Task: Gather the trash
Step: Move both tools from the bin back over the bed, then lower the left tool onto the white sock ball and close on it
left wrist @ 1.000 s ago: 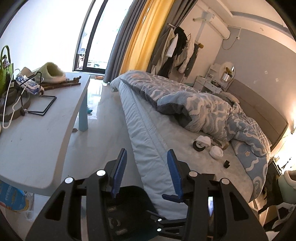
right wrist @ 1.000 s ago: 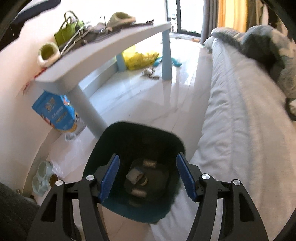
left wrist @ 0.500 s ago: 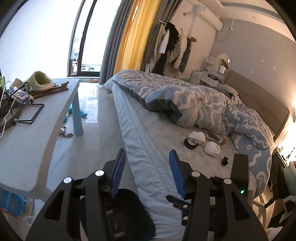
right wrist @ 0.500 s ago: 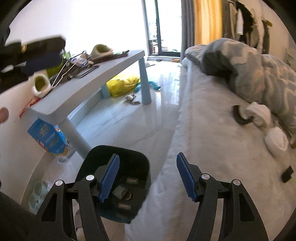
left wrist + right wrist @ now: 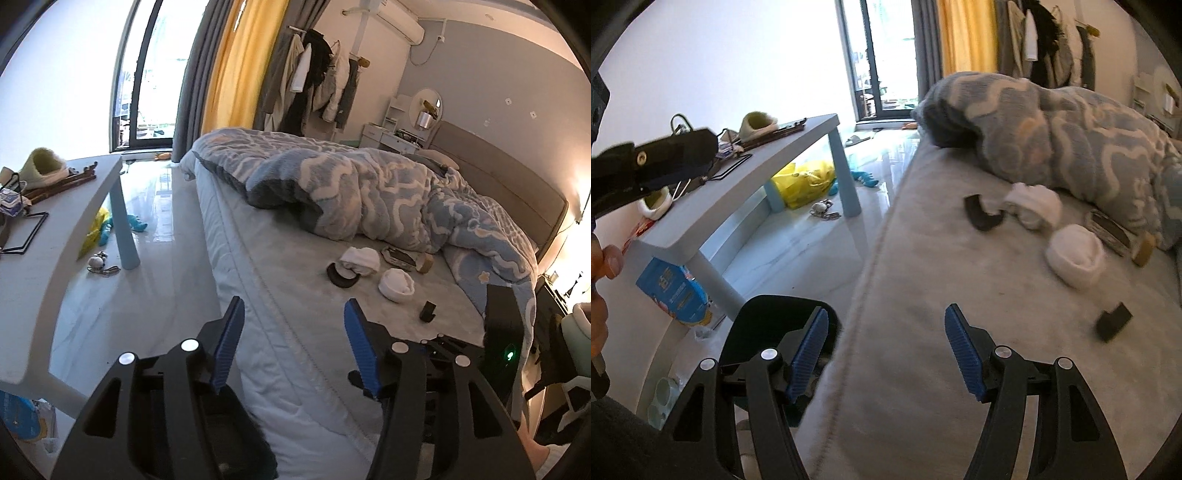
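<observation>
Trash lies on the bed: a black curved piece (image 5: 341, 277) (image 5: 980, 218), two white crumpled wads (image 5: 397, 285) (image 5: 1075, 256), a small black block (image 5: 427, 311) (image 5: 1112, 320) and a flat wrapper (image 5: 399, 255). A dark bin (image 5: 768, 334) stands on the floor beside the bed, partly behind my right gripper's left finger. My left gripper (image 5: 293, 347) is open and empty above the bed's edge. My right gripper (image 5: 886, 354) is open and empty over the bed's near edge, the trash ahead to its right.
A grey table (image 5: 55, 236) (image 5: 746, 177) with clutter stands left of the bed. A yellow bag (image 5: 805, 182), blue toy (image 5: 135, 223) and keys (image 5: 822, 210) lie on the floor. A rumpled blue duvet (image 5: 369, 192) covers the bed's far side.
Both grippers have risen and swung right from over the bin toward the bed. The bin has dropped to the lower left of the right view. Both stay open.
</observation>
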`<state>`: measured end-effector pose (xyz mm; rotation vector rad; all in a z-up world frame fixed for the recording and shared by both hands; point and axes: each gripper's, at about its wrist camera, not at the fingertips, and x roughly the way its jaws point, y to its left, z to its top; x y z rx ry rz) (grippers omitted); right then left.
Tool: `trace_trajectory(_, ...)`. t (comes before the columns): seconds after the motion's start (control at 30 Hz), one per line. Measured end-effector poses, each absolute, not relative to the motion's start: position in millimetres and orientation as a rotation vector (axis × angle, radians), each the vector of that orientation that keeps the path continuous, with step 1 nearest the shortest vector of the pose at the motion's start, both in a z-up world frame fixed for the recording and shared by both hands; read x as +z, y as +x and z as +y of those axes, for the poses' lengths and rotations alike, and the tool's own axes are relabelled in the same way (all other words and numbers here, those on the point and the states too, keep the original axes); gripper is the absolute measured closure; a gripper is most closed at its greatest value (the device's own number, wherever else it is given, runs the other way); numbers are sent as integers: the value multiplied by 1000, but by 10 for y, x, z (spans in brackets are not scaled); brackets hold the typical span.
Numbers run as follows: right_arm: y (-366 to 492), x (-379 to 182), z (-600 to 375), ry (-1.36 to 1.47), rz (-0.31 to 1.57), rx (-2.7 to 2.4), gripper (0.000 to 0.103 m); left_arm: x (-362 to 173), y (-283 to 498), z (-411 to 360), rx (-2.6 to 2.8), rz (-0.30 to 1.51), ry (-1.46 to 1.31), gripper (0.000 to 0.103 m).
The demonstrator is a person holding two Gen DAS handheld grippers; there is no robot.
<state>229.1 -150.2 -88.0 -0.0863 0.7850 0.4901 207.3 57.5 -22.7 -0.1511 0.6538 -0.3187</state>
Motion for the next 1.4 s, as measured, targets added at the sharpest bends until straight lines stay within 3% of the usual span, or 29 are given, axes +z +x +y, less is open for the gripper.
trace_trajectory(0.8, 2541, -876, -2719, -19, 773, 312, 30, -392, 2401, -187, -390, 701, -110, 24)
trace_trajectory(1.4, 2907, -988, -3024, -27, 814, 334, 29, -618, 2801, -633, -449, 736, -85, 23)
